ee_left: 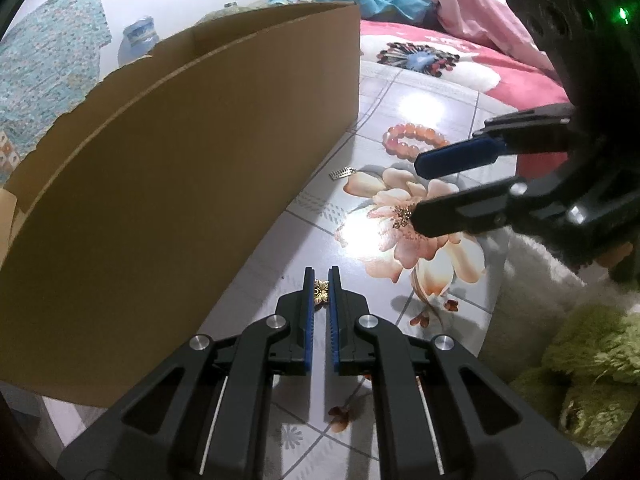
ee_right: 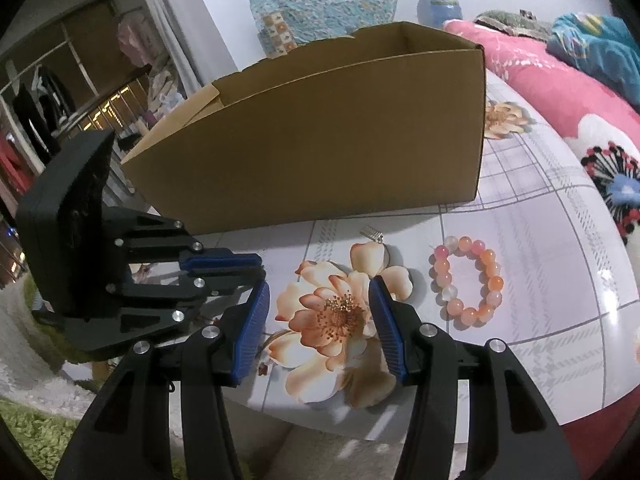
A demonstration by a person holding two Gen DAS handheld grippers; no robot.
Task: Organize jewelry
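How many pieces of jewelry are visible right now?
3: a gold charm pinched in the left gripper, a silver pendant beside the cardboard box, a bead bracelet further right. The box may hide more.

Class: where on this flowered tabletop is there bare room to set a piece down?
Free: the checked cloth right of the bead bracelet, toward the table edge. Crowded: the strip along the cardboard box, with the silver pendant and both grippers, left and right.

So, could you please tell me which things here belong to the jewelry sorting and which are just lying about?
Job: gold butterfly charm in left gripper; bead bracelet; silver pendant; cardboard box.

Lying about: blue jar; pink quilt; green rug.
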